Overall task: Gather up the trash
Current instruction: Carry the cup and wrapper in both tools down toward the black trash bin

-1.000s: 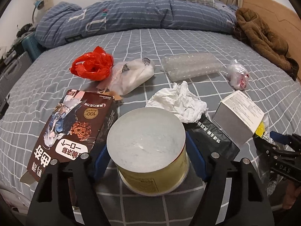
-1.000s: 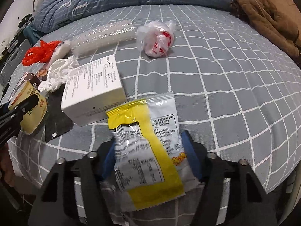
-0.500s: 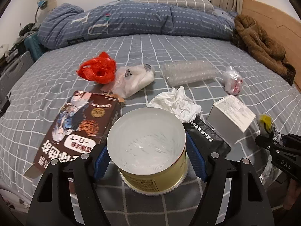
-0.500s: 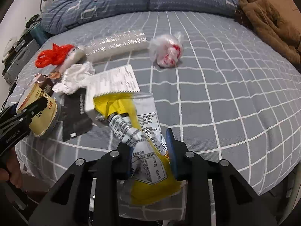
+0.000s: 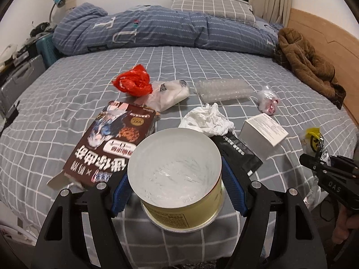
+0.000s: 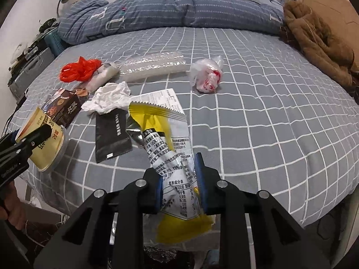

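My left gripper (image 5: 177,192) is shut on an open yellow tin can (image 5: 177,174), its blue pads pressing both sides; the can hangs just over the near edge of the bed (image 5: 67,94). In the right wrist view the same can (image 6: 44,154) sits tilted at the far left. My right gripper (image 6: 179,186) is closing the last bit, pads squeezing a crumpled yellow and silver snack wrapper (image 6: 157,121) that stands up from the jaws. The left wrist view shows that gripper (image 5: 314,161) and wrapper (image 5: 314,136) at the right edge.
On the grey checked sheet lie a brown snack box (image 5: 107,148), white tissue (image 5: 208,118), black pouch (image 5: 237,152), white carton (image 5: 262,132), red bag (image 5: 134,80), white bag (image 5: 168,94), clear tray (image 5: 222,88) and small knotted bag (image 5: 268,99). A duvet (image 5: 157,29) and brown coat (image 5: 307,65) lie beyond.
The right jaws closed on the flat wrapper, crumpled it and lifted it off the sheet. Both grippers rose and drew back, the left with the can in it.
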